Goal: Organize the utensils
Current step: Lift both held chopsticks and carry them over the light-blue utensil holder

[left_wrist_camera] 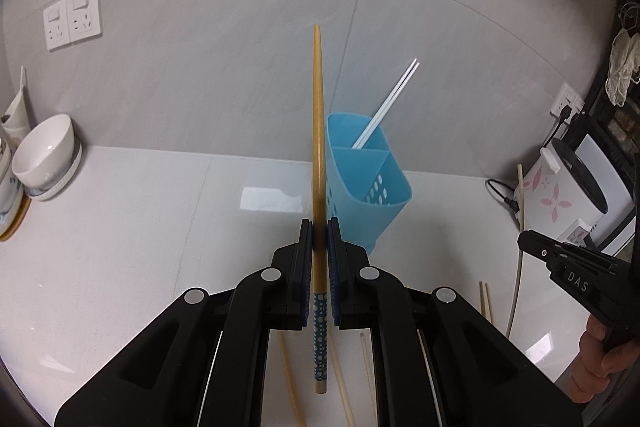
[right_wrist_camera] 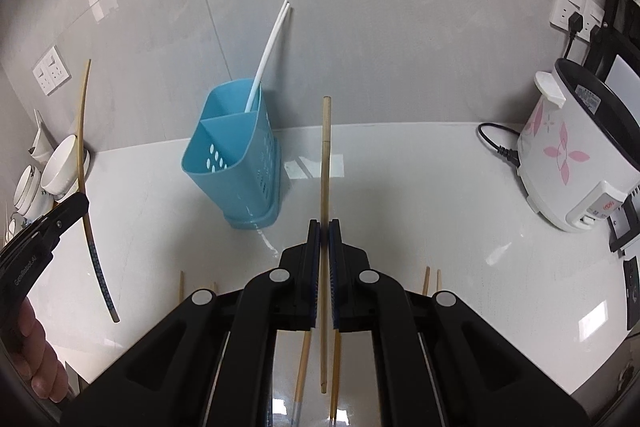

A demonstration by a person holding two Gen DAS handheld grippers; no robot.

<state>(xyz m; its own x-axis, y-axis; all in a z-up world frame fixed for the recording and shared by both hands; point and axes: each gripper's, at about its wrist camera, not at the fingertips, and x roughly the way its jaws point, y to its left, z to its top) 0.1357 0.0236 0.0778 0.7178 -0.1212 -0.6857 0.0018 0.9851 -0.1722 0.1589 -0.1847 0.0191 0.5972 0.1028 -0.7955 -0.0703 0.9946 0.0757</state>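
each hand-held gripper clamps 1 chopstick.

— What can't you make out?
— The loose pale wooden chopsticks on the white counter run under the right tongs; their ends are hidden.
— And left?
— The stacked white bowls are cut off by the edge.

1 blue caddy, 2 white chopsticks inside, 2 held wooden chopsticks, 1 rice cooker.
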